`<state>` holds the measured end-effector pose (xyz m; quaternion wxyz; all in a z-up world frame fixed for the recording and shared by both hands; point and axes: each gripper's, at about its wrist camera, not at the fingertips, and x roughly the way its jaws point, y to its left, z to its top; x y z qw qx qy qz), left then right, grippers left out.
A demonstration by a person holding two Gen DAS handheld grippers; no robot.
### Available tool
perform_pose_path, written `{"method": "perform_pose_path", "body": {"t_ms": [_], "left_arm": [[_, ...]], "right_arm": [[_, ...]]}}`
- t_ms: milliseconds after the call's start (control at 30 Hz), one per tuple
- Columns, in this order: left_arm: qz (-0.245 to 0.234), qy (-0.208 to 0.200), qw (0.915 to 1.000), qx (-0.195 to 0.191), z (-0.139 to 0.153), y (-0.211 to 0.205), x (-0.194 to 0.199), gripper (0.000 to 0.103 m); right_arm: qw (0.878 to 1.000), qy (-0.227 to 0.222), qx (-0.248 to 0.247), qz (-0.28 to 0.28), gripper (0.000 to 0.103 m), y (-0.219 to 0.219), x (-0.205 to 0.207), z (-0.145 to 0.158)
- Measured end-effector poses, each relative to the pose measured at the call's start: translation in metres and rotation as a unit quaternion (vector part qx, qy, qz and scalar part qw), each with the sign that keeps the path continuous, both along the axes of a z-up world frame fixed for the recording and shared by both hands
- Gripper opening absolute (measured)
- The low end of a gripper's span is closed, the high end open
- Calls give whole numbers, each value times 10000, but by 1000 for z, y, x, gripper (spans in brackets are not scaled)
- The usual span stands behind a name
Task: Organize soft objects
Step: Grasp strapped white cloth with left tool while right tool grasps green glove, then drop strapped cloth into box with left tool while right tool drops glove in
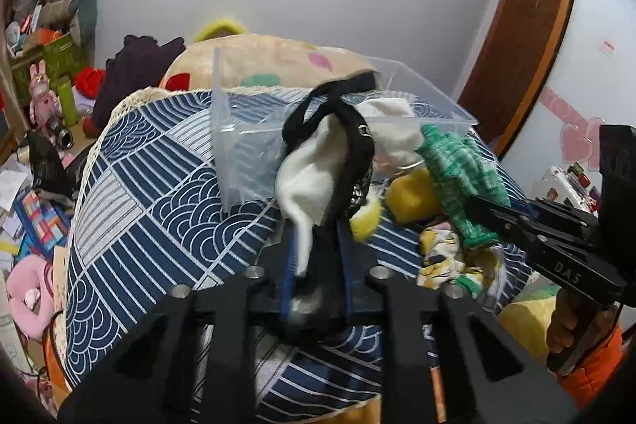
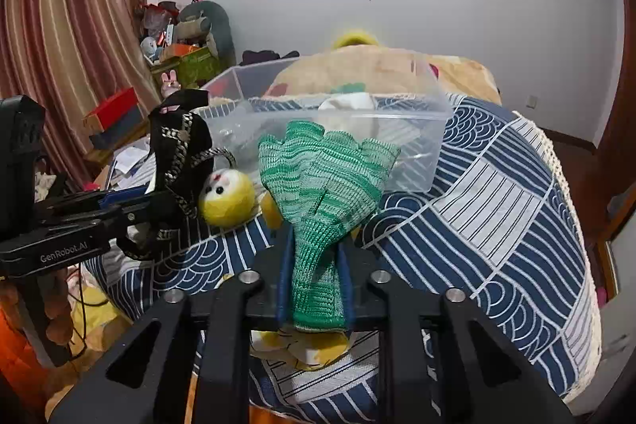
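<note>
My left gripper [image 1: 318, 257] is shut on a black-and-white cloth item with straps [image 1: 322, 161], held up in front of a clear plastic bin [image 1: 246, 130]; the item also shows in the right wrist view [image 2: 179, 153]. My right gripper [image 2: 316, 273] is shut on a green knitted glove [image 2: 326, 177], held above the bed near the bin [image 2: 417, 130]; the glove also shows in the left wrist view [image 1: 457, 169]. A white cloth [image 2: 349, 106] lies inside the bin. A yellow plush toy [image 2: 226, 199] lies on the bed by the bin.
The bin stands on a bed with a blue-and-white patterned cover [image 2: 497, 209]. A beige blanket [image 2: 377, 70] lies behind it. A yellow printed cloth [image 1: 441, 257] lies on the bed near the toy. Clutter and boxes [image 1: 43, 66] fill the floor at the left.
</note>
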<state>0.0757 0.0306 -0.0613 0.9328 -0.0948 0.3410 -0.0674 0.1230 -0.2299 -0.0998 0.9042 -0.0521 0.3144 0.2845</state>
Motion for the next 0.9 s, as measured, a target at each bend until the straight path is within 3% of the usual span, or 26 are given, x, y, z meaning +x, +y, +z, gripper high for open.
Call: {"method": "perform_pose_path", "body": {"t_ms": [167,500,900], "left_arm": [[0,-291,9994,191,15,-7,-8,17],[71,-765,9969,180,49,-9,-23,17],[288,-1247,9916,160,81,3,-9,17]], "right_arm": [[9998,-195,47,-37,13,-2,-3,11],[9982,-580,176,-16,13,-3,-11,35],[9942,-985,431,-61,13,-1,-4,65]]}}
